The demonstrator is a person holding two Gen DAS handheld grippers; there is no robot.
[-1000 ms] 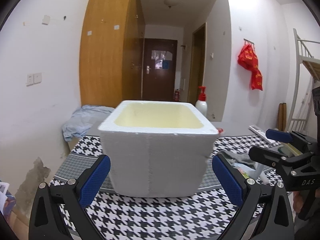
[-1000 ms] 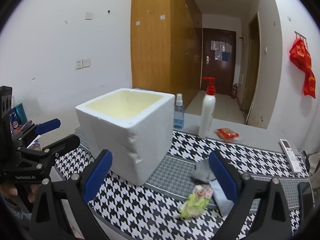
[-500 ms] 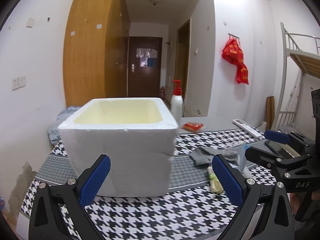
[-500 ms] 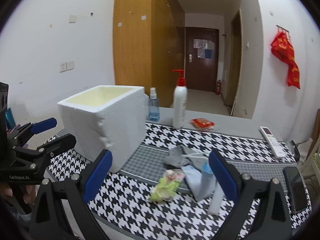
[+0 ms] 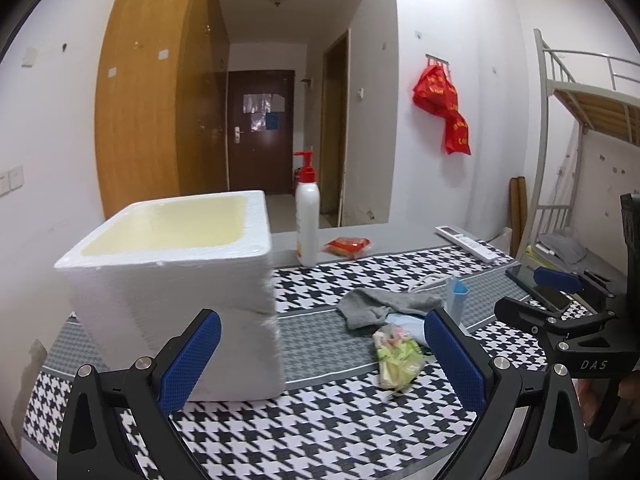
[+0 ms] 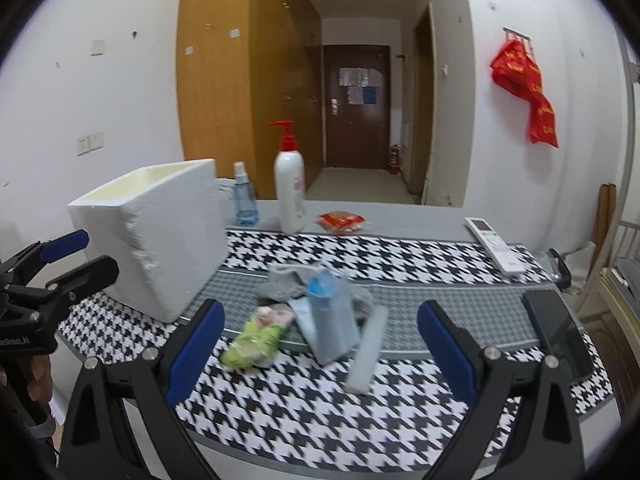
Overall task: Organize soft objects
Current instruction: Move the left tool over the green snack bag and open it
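My left gripper (image 5: 318, 354) is wide open, nothing between its pads, held low over the near table edge. My right gripper (image 6: 318, 344) is likewise wide open and empty, above the checked cloth (image 6: 320, 396).

The foam box (image 5: 176, 292) stands upright on the left of the cloth, open top, nothing visible inside.

The soft items lie in a small heap right of the box and apart from it: a grey sock (image 5: 380, 306) at the back, a green packet (image 6: 256, 338) nearest the box, and a blue pouch (image 6: 330, 314) standing beside it. A white tube (image 6: 368, 350) lies just right of the pouch.

A pump bottle (image 6: 290, 188), spray bottle (image 6: 244, 202) and red packet (image 6: 340, 220) sit behind the cloth.
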